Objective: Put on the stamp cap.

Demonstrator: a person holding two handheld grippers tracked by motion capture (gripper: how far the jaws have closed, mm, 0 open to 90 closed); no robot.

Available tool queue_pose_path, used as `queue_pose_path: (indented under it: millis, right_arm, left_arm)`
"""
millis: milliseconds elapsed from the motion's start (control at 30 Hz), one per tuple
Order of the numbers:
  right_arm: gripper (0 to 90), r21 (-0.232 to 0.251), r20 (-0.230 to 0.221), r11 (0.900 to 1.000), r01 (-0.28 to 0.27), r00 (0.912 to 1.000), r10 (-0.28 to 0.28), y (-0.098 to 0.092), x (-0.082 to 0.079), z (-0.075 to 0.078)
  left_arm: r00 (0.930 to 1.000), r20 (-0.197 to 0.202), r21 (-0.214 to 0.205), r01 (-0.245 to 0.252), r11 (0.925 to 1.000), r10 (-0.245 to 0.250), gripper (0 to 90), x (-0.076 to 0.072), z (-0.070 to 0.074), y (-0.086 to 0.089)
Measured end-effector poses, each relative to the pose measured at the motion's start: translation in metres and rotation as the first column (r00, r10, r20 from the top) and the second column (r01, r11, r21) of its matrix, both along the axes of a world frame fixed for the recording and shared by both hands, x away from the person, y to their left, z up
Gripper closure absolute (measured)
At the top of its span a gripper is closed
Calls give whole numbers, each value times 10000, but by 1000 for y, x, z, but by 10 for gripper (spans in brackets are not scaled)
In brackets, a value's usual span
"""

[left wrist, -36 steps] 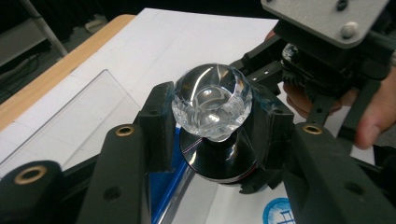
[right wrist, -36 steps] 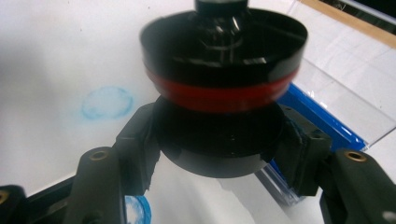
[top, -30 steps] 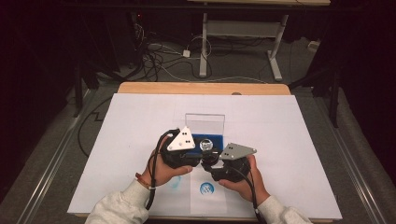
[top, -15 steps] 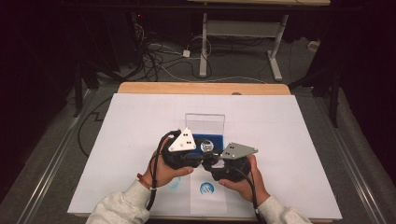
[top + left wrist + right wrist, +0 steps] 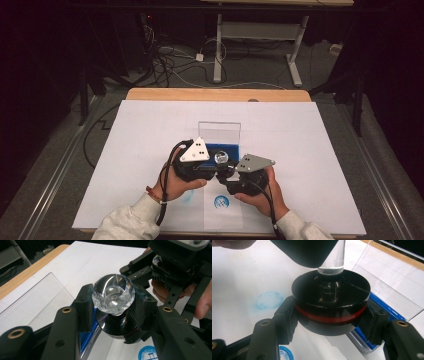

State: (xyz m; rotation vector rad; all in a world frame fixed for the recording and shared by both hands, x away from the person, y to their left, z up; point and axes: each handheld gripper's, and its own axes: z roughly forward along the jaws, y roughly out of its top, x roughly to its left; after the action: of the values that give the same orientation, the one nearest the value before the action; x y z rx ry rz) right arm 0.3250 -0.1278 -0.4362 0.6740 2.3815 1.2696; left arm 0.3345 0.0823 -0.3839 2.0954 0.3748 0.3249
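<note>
Surface: a white sheet (image 5: 150, 150) covers a wooden table (image 5: 215, 94); dark floor with loose cables (image 5: 165, 60) lies beyond it.
Case: a clear plastic box (image 5: 219, 133) with a blue base stands near the middle of the sheet, just behind the two grippers.
Object: a faceted clear glass knob (image 5: 113, 293) sits on top of a round black base (image 5: 331, 298) with a red band; the pair is held above the sheet, in front of the box.
Left gripper (image 5: 113, 308): jaws closed onto the glass knob, pads pressing its sides.
Right gripper (image 5: 329, 315): jaws closed onto the black base, gripping it at the red band.
Hands: left hand (image 5: 175, 182) and right hand (image 5: 260, 192) hold the grippers close together, nose to nose.
Marks: a blue round logo (image 5: 221, 201) is printed on the sheet near the front edge; a faint bluish smudge (image 5: 268, 300) beside it may be a stain.
</note>
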Motion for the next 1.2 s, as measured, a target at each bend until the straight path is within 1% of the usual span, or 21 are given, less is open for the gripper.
queue_pose_path:
  millis: [133,200,300,400,600,700,733,767,833,933,1200]
  right_arm:
    - [387,-80,105,9999,-77,9999,78,0,-1,0]
    - [387,-243,168,9996,-106,9998,110,2,-3,0]
    - [386,-270,203,9996,-108,9997,113,3,-3,-1]
    - [387,-231,276,9997,-41,9996,48,2,-4,0]
    - [388,-349,254,9994,-20,9997,29,2,-4,0]
    - [388,-513,225,9987,-19,9997,30,3,-4,-1]
    - [389,-598,220,9982,-5,9998,18,3,-5,-1]
    - [388,-579,166,9983,-45,9998,55,3,-5,-1]
    - [388,-687,232,9976,-21,9997,37,4,-6,0]
    - [388,-703,265,9975,-66,9996,85,3,-6,0]
    - [387,-679,209,9976,-91,9997,105,3,-5,-2]
  left_arm:
    - [9999,-153,-91,9,10000,-11,549,1,-2,0]
    - [9997,-257,-143,40,9999,-43,549,1,-3,0]
    - [9997,-261,-152,23,9999,-27,549,1,-3,0]
    - [9994,-357,-220,1,9998,-8,549,1,-3,1]
    - [9985,-539,-353,27,9994,-46,549,1,-7,2]
    - [9985,-553,-223,45,9997,-57,549,1,-8,1]
    - [9982,-595,-219,49,9997,-62,549,1,-8,0]
    - [9979,-642,-248,82,9997,-98,549,1,-8,0]
    - [9982,-594,-310,79,9995,-97,549,0,-9,0]
    - [9985,-549,-286,42,9996,-57,548,-1,-9,-1]
    - [9989,-478,-105,17,9999,-22,548,-1,-10,-2]
